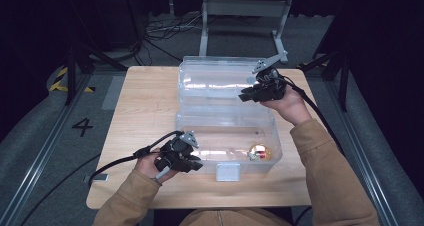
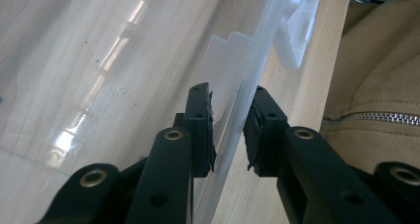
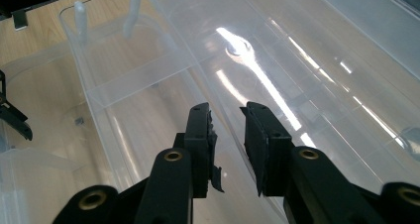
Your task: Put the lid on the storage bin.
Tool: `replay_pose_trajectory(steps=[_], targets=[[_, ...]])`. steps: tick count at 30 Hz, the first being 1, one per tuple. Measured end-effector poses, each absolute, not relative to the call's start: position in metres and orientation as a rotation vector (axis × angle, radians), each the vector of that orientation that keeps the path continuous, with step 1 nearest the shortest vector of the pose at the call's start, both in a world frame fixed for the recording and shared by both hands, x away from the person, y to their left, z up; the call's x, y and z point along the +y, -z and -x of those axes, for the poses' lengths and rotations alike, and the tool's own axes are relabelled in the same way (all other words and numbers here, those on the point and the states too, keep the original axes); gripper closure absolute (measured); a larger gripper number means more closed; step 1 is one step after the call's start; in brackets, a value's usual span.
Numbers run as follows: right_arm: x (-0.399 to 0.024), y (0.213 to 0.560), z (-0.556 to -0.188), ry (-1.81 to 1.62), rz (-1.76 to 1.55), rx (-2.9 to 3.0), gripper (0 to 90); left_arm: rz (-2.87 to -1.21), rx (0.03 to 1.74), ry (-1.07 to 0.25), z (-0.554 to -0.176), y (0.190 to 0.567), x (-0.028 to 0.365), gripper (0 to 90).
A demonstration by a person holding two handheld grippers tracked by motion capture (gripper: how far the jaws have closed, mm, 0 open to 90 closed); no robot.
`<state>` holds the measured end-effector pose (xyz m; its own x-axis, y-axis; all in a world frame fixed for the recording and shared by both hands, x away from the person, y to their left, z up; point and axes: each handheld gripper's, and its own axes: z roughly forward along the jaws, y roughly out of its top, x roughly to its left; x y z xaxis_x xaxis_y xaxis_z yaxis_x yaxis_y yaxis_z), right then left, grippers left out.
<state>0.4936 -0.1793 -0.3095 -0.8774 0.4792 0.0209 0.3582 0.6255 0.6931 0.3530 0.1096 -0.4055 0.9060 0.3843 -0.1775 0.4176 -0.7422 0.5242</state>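
Left gripper (image 2: pixel 229 130) and right gripper (image 3: pixel 229 142) straddle the clear box's (image 1: pixel 200 123) thin edges.

Light wooden table (image 1: pixel 145 106); open clear plastic box (image 1: pixel 220 111) lying on it.

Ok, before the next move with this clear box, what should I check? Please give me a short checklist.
1. Left gripper placed on the box: ok, the front wall runs between its jaws.
2. Left grip firm: ok, both pads look pressed on the wall.
3. Right gripper placed on the lid: ok, the lid's edge passes between its jaws.
4. Right grip firm: cannot tell, a gap shows beside the edge.
5. Lid open: ok, it is folded back behind the box.
6. Small ball out of the way: ok, it lies inside the front right corner, apart from both grippers.
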Motion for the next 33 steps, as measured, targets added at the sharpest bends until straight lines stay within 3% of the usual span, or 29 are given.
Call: replay_pose_trajectory(steps=[33], targets=[[-0.185,0.301,-0.456,-1.095,-0.594,2.691,75.8,-2.497,0.589,0.092,-0.354,0.408,0.108,73.9]])
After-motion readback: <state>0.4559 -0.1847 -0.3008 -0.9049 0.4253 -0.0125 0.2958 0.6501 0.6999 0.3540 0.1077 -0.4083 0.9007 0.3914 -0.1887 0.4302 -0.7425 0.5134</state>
